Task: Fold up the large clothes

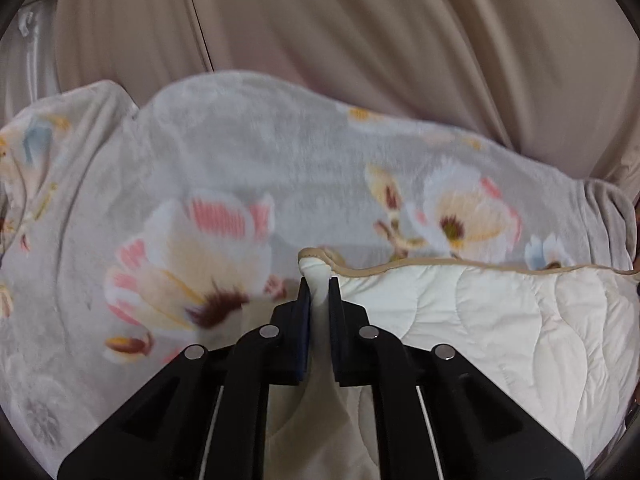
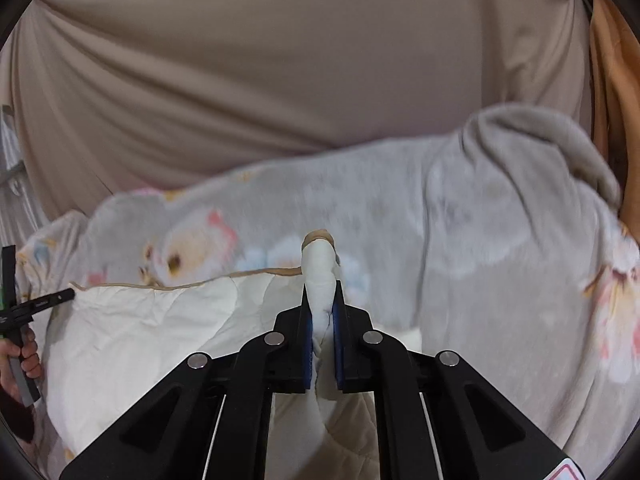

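A cream quilted cloth (image 1: 500, 320) with a tan bound edge is held up between both grippers over a grey floral blanket (image 1: 248, 168). My left gripper (image 1: 319, 284) is shut on the cloth's left corner, which bunches up between the jaws. My right gripper (image 2: 323, 292) is shut on the cloth's right corner (image 2: 318, 276), which sticks up past the fingertips. The cloth (image 2: 152, 328) stretches left from there to the left gripper (image 2: 60, 296), seen at the far left edge. The cloth's lower part is hidden below the grippers.
The grey floral blanket (image 2: 500, 240) covers the surface below and is bunched up at the right. A beige draped sheet (image 2: 280, 80) hangs behind it. An orange curtain (image 2: 612, 100) is at the far right. The person's hand (image 2: 24, 356) holds the left gripper.
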`<state>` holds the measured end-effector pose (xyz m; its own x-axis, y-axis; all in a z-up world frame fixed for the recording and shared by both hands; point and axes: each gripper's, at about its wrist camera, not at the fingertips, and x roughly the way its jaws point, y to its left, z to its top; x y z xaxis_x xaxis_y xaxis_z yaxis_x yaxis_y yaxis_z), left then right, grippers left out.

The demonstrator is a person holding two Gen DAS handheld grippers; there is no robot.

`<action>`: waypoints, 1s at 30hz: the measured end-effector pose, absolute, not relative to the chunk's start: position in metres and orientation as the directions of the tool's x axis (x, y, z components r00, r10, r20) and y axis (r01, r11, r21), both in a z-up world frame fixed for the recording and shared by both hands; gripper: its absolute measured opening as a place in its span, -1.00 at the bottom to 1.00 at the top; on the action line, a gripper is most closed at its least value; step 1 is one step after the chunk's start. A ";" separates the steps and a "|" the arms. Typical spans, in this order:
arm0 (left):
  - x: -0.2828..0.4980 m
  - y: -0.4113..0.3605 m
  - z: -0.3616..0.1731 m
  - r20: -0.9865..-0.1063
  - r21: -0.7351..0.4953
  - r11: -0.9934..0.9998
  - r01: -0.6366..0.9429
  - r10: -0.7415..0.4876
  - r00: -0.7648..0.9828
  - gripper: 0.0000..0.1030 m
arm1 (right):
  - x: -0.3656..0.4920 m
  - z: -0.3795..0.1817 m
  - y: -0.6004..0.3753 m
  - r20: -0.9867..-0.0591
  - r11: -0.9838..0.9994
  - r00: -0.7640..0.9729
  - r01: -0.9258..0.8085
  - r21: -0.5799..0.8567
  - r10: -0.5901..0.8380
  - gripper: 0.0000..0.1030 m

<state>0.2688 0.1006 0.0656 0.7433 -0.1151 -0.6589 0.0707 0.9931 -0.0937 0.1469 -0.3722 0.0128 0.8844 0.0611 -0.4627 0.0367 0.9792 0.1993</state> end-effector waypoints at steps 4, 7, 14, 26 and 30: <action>0.292 0.090 0.041 -0.707 -0.033 0.998 0.051 -0.060 0.705 -0.85 | 0.179 -0.013 -0.384 -0.547 0.975 0.837 0.094 0.203 0.033 -0.84; 0.306 0.086 0.010 -0.736 -0.002 1.000 0.026 -0.019 0.677 -0.84 | 0.203 -0.062 -0.390 -0.653 0.965 0.756 0.138 0.222 0.042 -0.83; 0.305 0.075 0.004 -0.715 0.085 0.996 0.017 0.049 0.697 -0.82 | 0.214 -0.071 -0.366 -0.704 0.986 0.708 0.153 0.074 -0.057 -0.77; 0.197 0.054 0.092 -0.540 0.009 0.984 0.178 -0.145 0.829 -0.69 | 0.125 0.011 -0.325 -0.492 0.995 0.870 0.043 0.090 0.007 -0.56; 0.183 -0.006 0.073 -0.587 0.040 0.941 0.337 -0.251 0.770 -0.46 | 0.126 -0.008 -0.259 -0.561 0.981 0.805 -0.170 0.094 0.193 -0.58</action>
